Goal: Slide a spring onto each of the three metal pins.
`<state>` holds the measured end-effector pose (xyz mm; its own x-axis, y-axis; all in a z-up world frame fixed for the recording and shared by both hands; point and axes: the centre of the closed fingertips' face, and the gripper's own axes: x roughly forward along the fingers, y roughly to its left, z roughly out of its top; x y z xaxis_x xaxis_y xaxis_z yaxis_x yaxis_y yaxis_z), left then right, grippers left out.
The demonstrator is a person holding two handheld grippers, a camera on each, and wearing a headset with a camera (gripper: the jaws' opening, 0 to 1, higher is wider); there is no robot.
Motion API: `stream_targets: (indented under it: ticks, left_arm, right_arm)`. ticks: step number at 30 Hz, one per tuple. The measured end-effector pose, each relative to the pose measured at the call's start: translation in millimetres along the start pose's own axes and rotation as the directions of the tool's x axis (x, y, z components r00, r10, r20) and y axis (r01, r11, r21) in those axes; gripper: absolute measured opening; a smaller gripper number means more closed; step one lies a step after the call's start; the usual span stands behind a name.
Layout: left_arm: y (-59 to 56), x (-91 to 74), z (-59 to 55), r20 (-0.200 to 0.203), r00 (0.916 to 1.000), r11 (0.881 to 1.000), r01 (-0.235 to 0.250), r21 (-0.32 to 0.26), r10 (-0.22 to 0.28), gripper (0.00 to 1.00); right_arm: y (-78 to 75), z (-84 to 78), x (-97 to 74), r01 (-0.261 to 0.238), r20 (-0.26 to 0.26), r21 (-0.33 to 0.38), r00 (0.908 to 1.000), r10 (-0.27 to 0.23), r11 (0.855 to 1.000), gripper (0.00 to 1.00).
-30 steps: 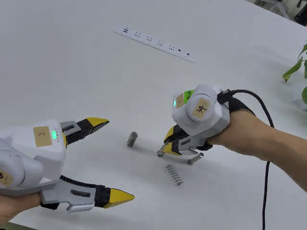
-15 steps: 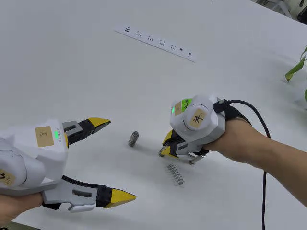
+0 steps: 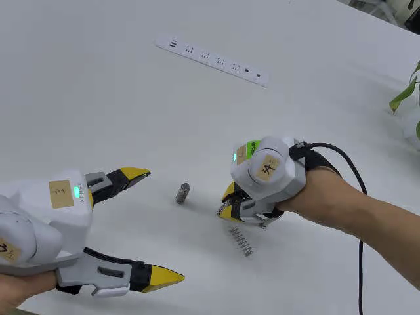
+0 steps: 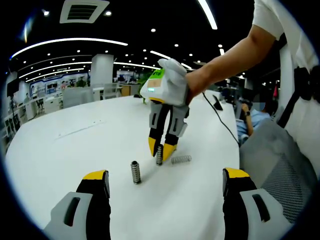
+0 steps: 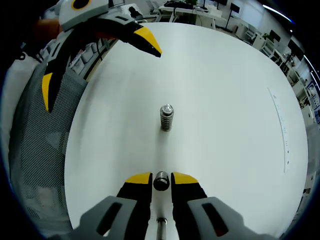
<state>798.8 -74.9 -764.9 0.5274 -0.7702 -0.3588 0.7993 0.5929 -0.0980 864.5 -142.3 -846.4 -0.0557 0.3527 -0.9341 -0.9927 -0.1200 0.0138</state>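
White bench (image 3: 98,85), right gripper (image 3: 224,209) lowered, jaws clamping pin (image 4: 159,155), left gripper (image 3: 154,225) jaws wide.

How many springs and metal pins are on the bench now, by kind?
Springs: 3 (upright spring, gripped spring, loose spring)
Metal pins: 3 (upright pin, gripped pin, flat pin)
Total: 6

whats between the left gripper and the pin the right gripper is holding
One upright pin with a spring on it, standing on otherwise bare table; the right gripper view shows it.
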Motion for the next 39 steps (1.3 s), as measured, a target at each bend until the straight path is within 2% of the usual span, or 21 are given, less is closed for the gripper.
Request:
stream_targets:
  ticks: [10,25,30,39]
  left_arm:
    - [1.1,-0.7,-2.1,-0.016,0.9999,1.000,0.003,0.009,-0.003,0.95]
    - [-1.3,-5.6,-4.4,-0.050,0.9987,0.999,0.009,0.034,-0.007,0.95]
    - [-1.5,-7.9,-4.7,-0.064,0.9980,0.999,0.009,0.047,-0.006,0.95]
    - [0.0,-12.9,-5.0,-0.091,0.9958,0.997,0.006,0.077,0.001,0.95]
  right_arm:
    - [-0.6,4.4,-6.6,0.016,0.024,-0.003,0.9996,-0.016,1.000,0.22]
    - [3.2,6.9,-42.0,0.073,0.102,0.042,0.9918,-0.077,0.996,0.41]
    - [8.0,5.2,-53.8,0.090,0.131,0.064,0.9865,-0.098,0.994,0.50]
    - [19.8,-4.2,-75.6,0.134,0.197,0.127,0.9677,-0.157,0.983,0.60]
